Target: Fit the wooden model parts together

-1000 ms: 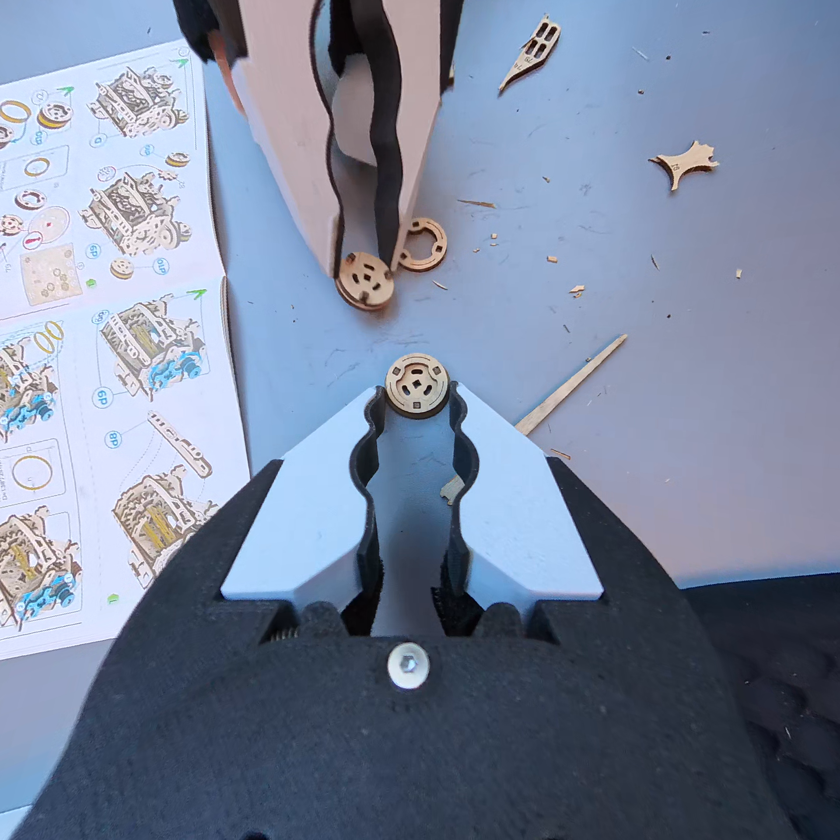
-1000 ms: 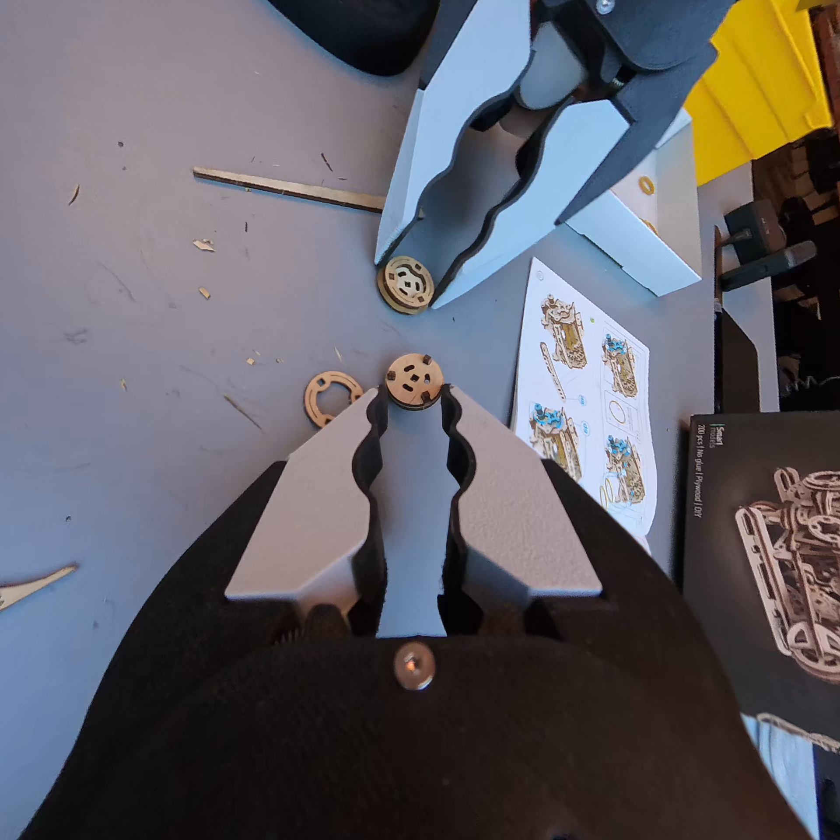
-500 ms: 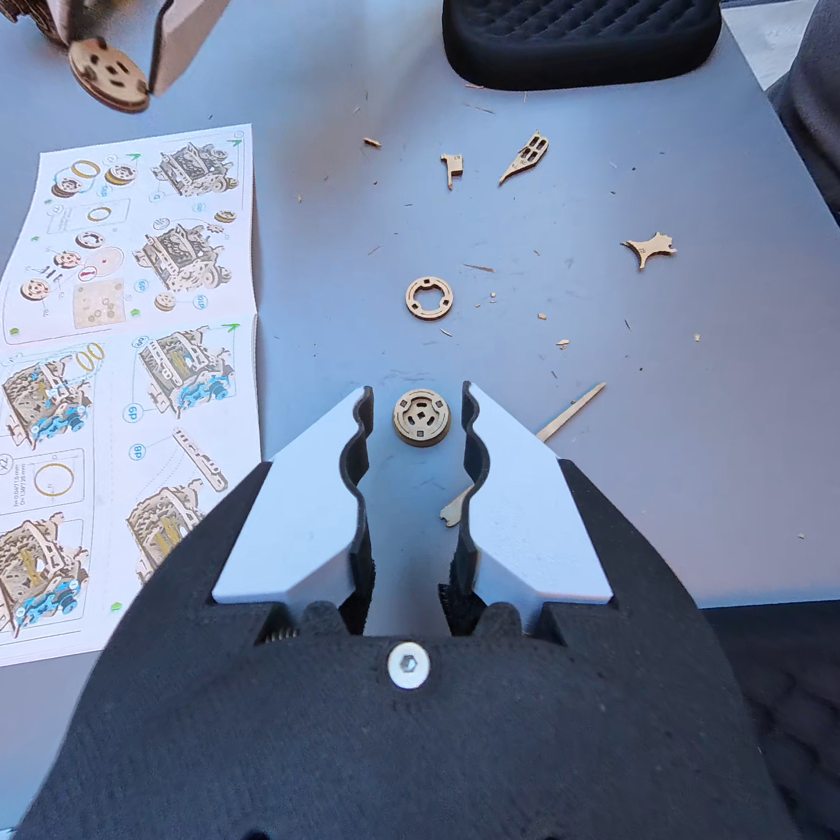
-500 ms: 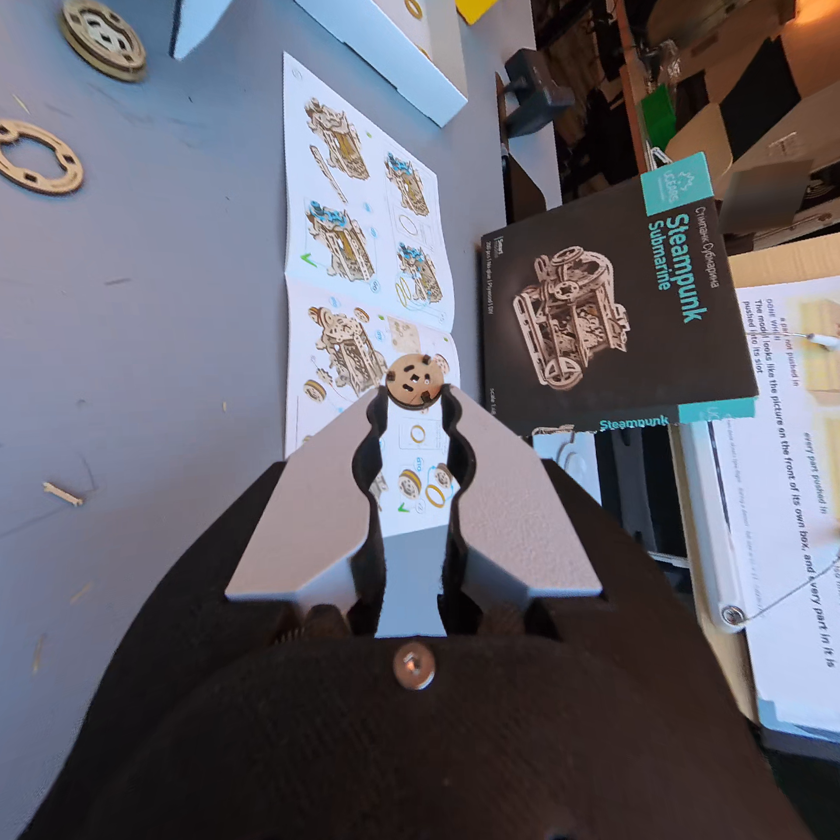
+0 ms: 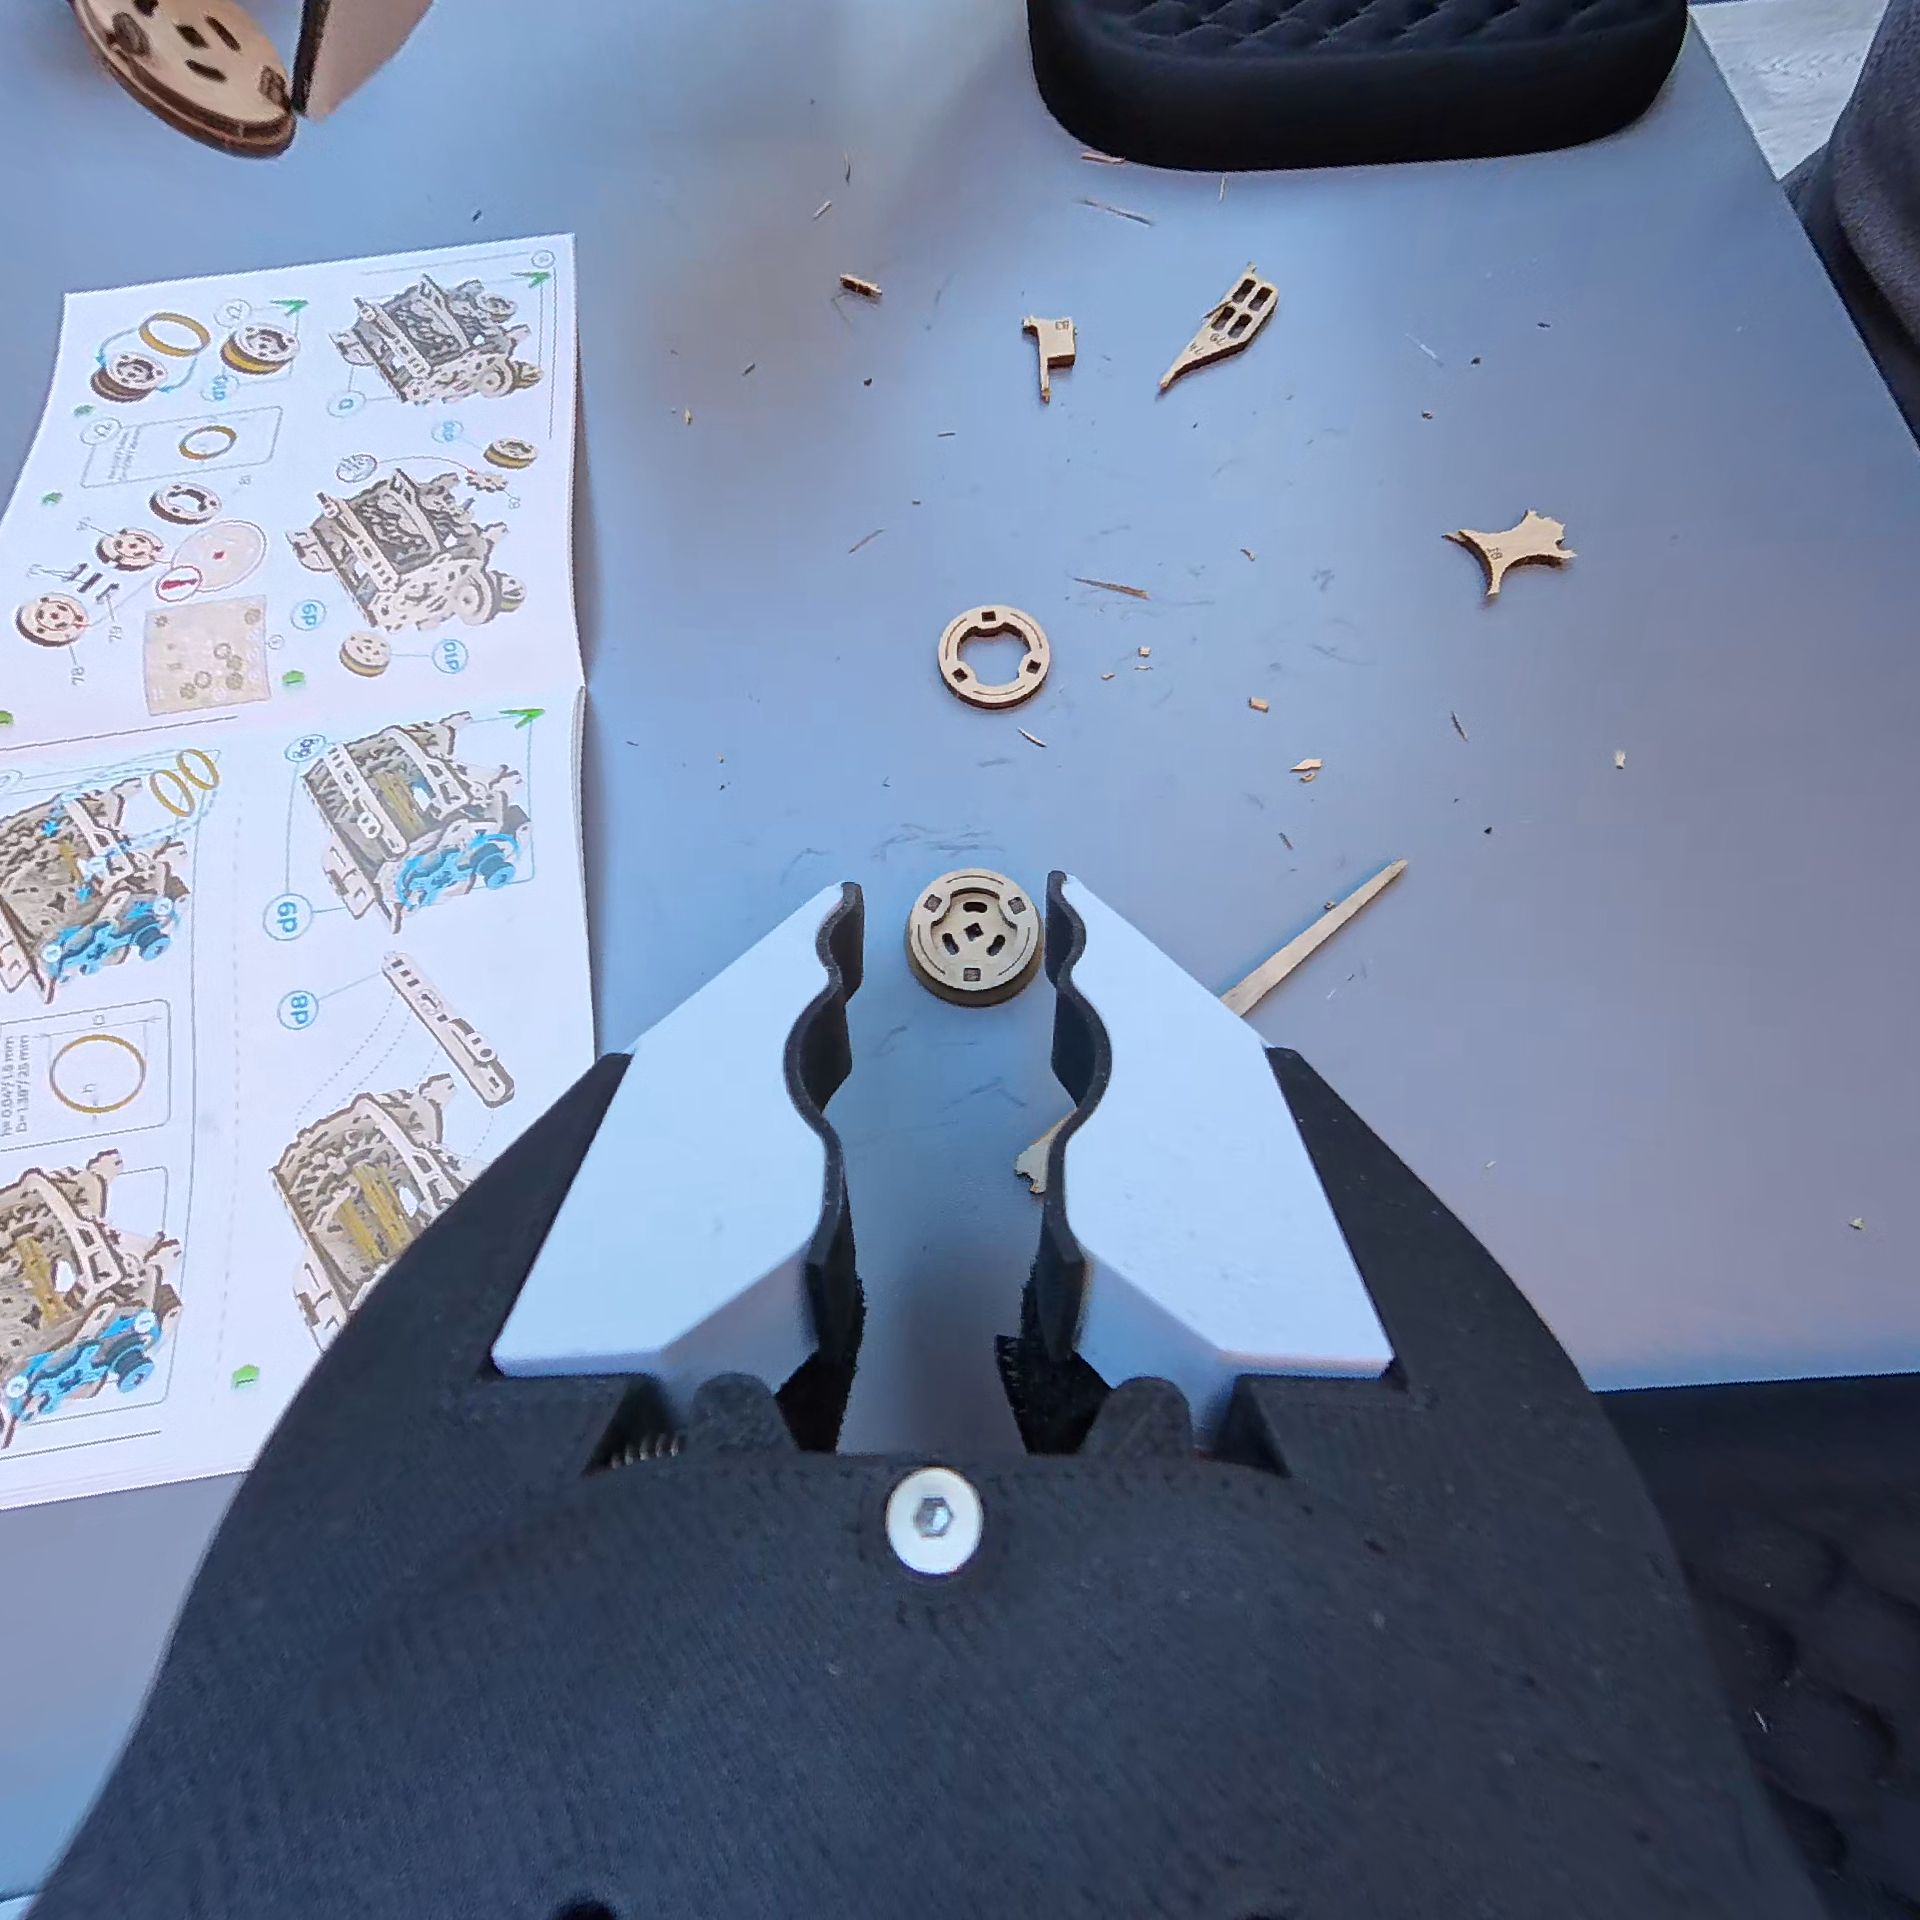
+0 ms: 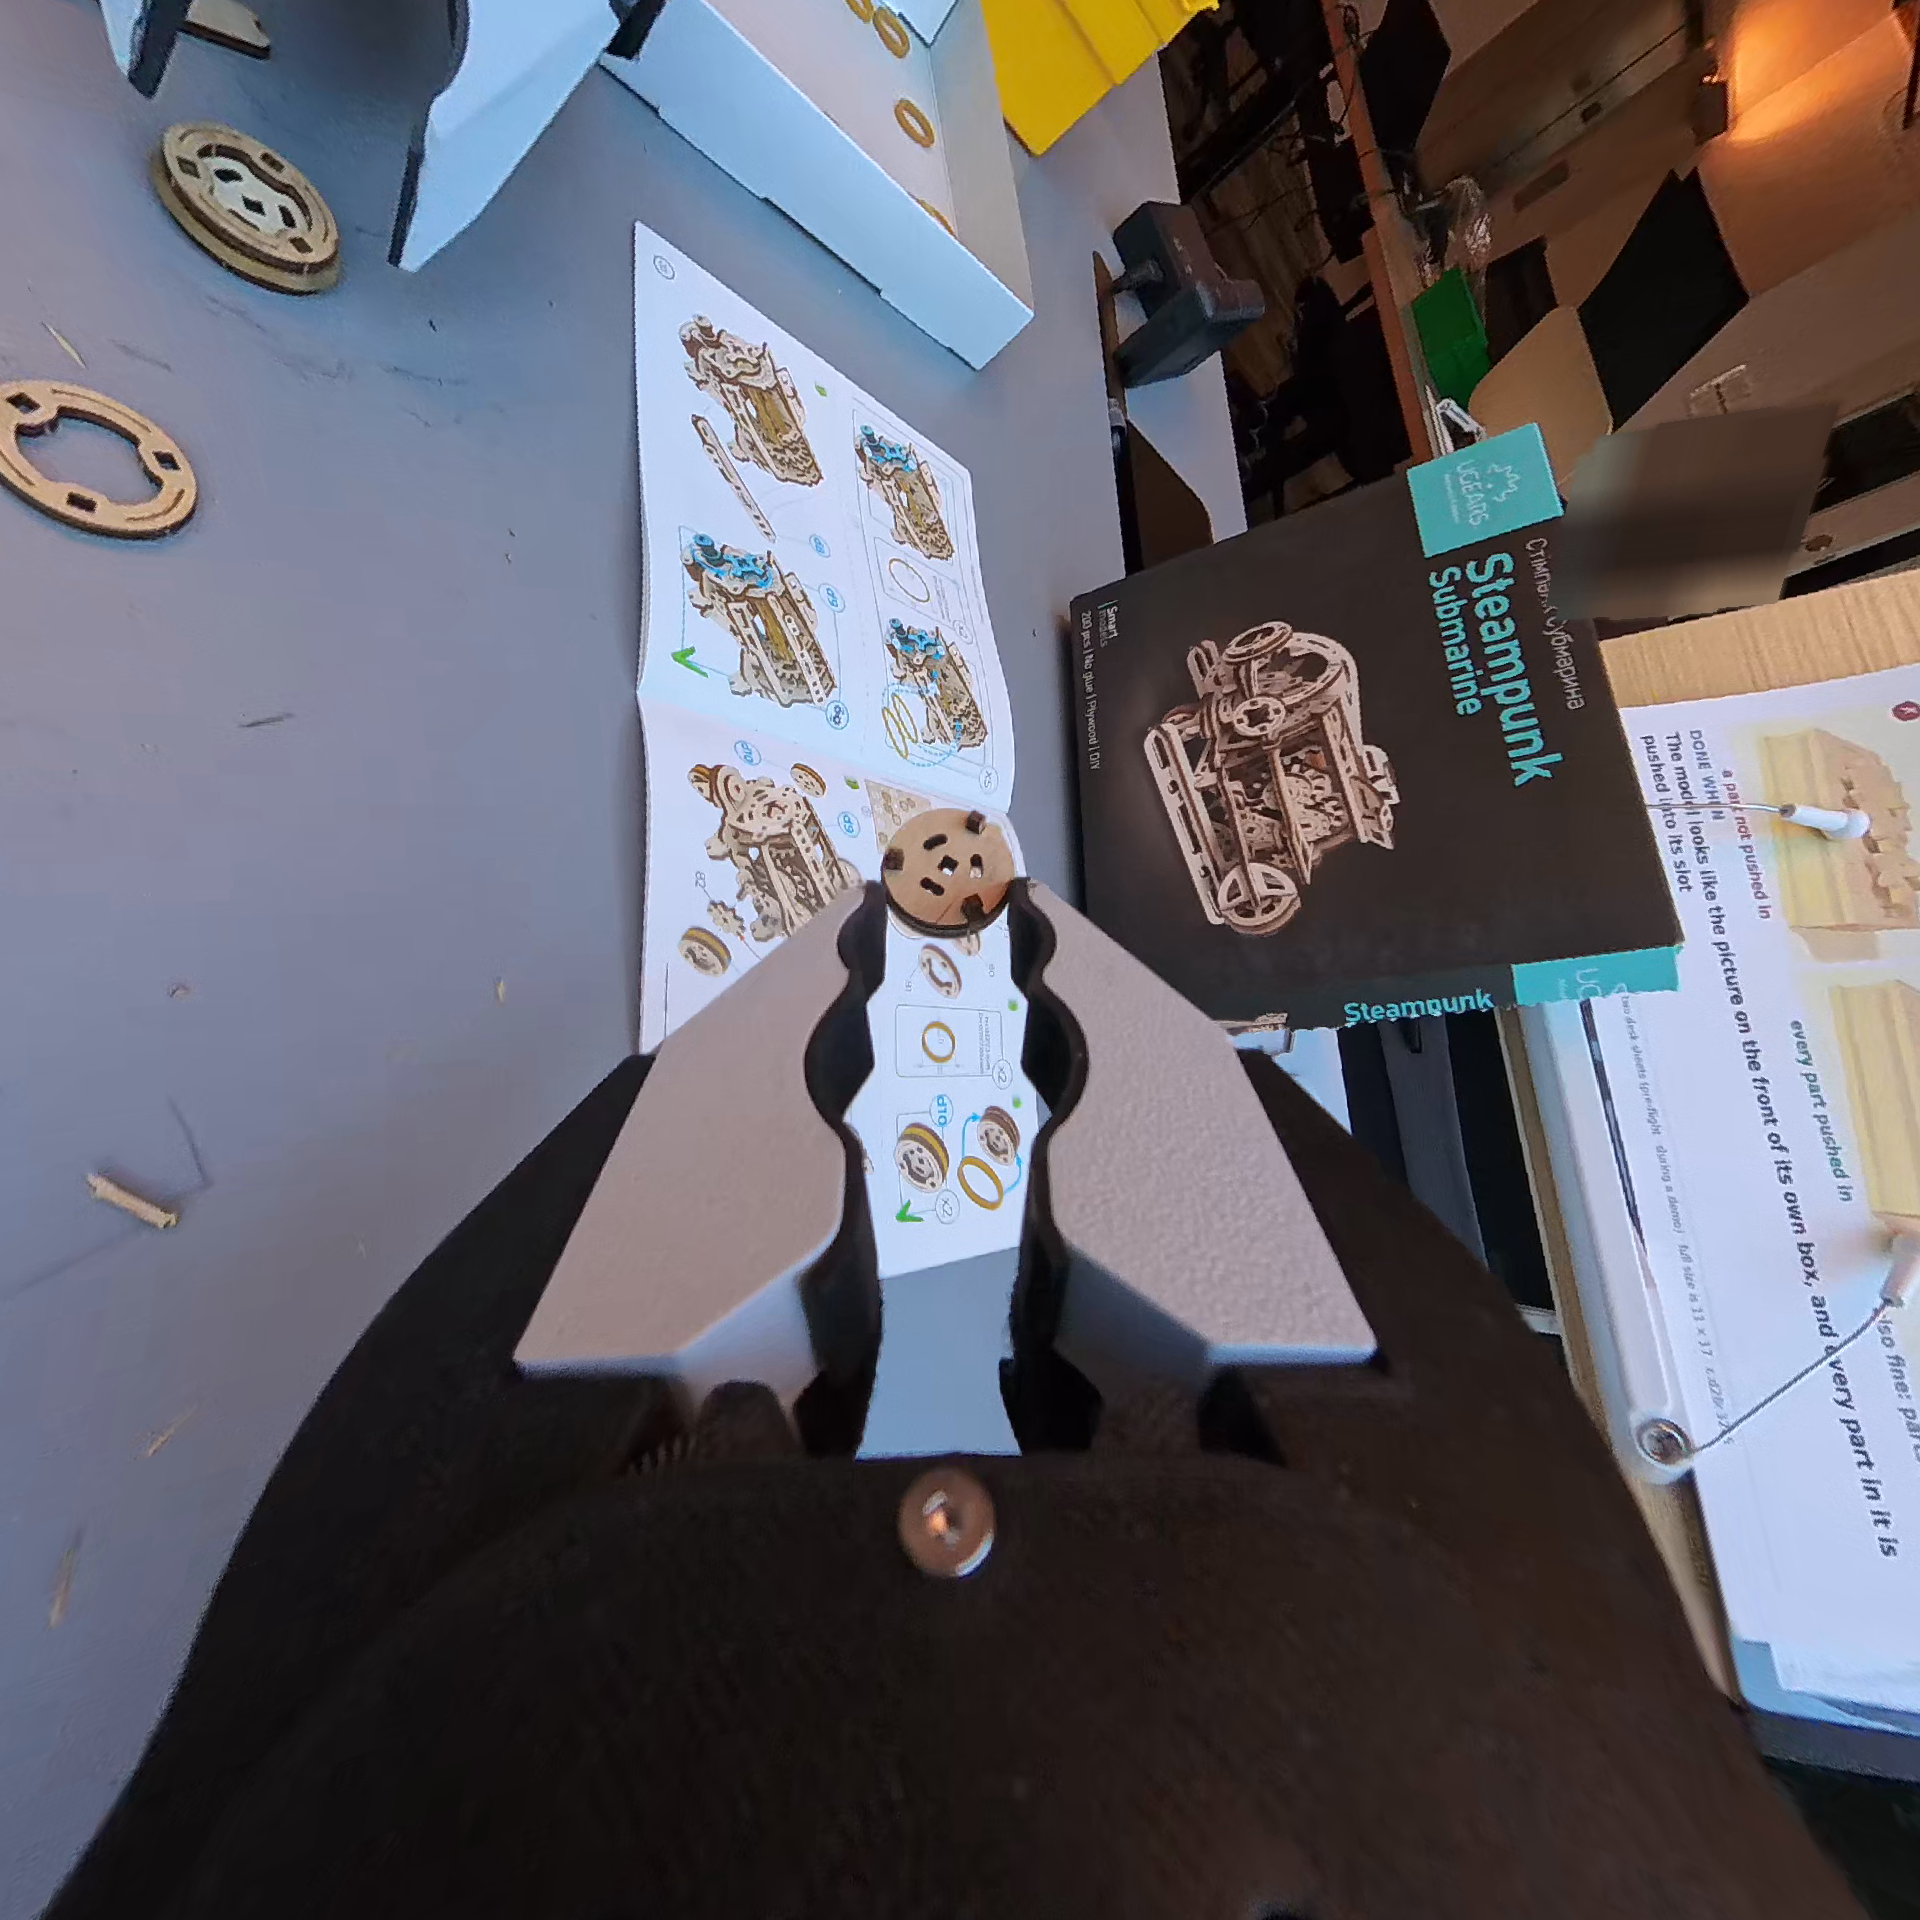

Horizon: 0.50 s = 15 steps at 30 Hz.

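Observation:
My left gripper (image 5: 954, 914) is open and low over the grey table (image 5: 727, 520). A dark round wooden disc (image 5: 974, 935) lies flat between its fingertips, with a clear gap at the left pad. The disc also shows in the right wrist view (image 6: 249, 203). My right gripper (image 6: 948, 894) is shut on a lighter wooden disc with small pegs (image 6: 945, 865) and holds it in the air above the instruction sheet (image 6: 790, 582). This held disc shows at the top left of the left wrist view (image 5: 187, 62). A flat wooden ring (image 5: 992, 658) lies on the table beyond the left gripper.
The instruction sheet (image 5: 291, 727) lies to the left. A black pad (image 5: 1351, 73) sits at the far edge. A thin wooden stick (image 5: 1320, 935), offcuts (image 5: 1512, 551) and splinters lie to the right. A black model box (image 6: 1351, 769) and a white box (image 6: 831, 156) stand beyond the sheet. There is about 20 cm between the tips of the two grippers. To the thin wooden stick (image 5: 1320, 935): left tips about 6 cm, right tips about 25 cm.
My left gripper opened, let the dark disc go onto the table and drew back a little. My right gripper lifted away with its pegged disc and now holds it over the instruction sheet.

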Motion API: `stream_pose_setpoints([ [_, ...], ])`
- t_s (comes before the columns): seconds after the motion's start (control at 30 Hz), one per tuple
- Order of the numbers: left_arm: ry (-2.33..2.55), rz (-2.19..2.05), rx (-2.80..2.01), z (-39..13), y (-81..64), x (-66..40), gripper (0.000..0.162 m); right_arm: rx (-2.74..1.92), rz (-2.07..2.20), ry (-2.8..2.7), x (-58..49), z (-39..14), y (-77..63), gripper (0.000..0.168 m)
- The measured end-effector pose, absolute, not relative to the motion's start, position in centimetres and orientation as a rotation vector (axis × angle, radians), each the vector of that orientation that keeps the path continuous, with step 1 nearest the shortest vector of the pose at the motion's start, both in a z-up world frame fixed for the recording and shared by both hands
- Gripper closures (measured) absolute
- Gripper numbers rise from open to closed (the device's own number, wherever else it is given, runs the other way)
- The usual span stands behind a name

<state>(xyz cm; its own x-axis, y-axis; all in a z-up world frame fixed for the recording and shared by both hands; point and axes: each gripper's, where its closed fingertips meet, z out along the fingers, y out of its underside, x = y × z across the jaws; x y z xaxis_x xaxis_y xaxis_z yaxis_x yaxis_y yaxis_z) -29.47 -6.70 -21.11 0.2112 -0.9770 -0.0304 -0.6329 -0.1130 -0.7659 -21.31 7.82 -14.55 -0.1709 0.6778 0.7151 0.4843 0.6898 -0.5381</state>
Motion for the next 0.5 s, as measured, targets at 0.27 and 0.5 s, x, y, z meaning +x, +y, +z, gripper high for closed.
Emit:
stream_pose_setpoints([
  [0.27, 1.507, -0.657, -1.832, -21.3, -6.8, -29.5, 0.130, -0.911, 0.316, -1.783, -22.7, -15.1, 7.0, 0.145],
  [0.5, 1.504, -0.658, -1.837, -21.4, -6.7, -29.6, 0.131, -0.913, 0.293, -1.792, -22.5, -15.3, 7.3, 0.145],
])
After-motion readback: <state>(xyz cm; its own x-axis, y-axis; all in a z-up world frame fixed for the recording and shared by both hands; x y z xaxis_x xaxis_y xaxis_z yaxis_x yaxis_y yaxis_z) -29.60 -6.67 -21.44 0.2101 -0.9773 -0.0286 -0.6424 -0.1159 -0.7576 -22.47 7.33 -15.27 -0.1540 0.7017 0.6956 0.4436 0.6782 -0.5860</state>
